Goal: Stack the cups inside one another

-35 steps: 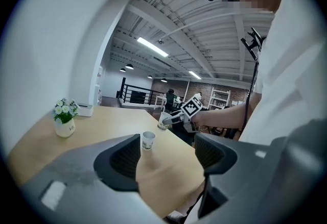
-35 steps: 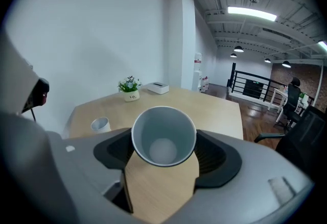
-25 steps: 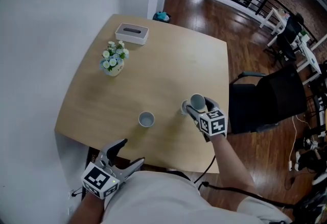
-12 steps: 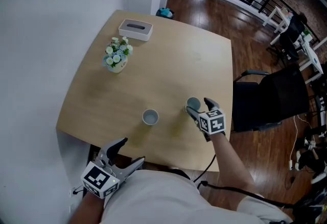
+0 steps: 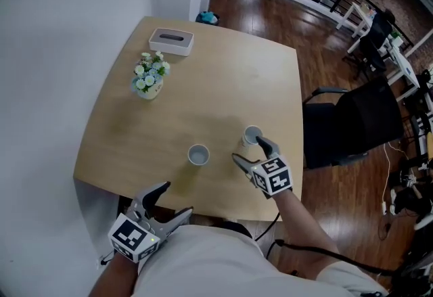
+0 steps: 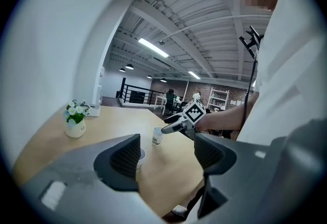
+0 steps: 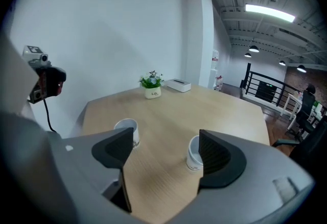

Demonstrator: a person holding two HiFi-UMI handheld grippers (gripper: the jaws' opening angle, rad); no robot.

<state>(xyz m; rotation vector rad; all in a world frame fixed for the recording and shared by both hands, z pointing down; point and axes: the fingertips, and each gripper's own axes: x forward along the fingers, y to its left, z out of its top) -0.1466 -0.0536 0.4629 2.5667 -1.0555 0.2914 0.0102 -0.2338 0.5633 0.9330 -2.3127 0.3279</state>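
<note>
Two small white cups stand upright and apart on the wooden table [image 5: 223, 79]. The left cup [image 5: 198, 154] [image 7: 127, 128] is near the front edge. The right cup [image 5: 252, 134] [image 7: 193, 152] [image 6: 157, 137] stands just past my right gripper [image 5: 249, 150] [image 7: 166, 151], which is open with nothing between its jaws; its right jaw hides part of that cup. My left gripper [image 5: 174, 199] [image 6: 166, 159] hovers open and empty off the table's front edge, and its left jaw hides most of the left cup [image 6: 140, 155].
A flower pot [image 5: 149, 79] [image 7: 152, 89] and a white tissue box [image 5: 171, 40] stand at the far left of the table. A black office chair [image 5: 358, 126] sits beyond the table's right edge. A white wall runs along the left.
My right gripper, close around the right cup a second ago, has drawn back toward the front edge, and the cup now stands alone. The left gripper has not moved.
</note>
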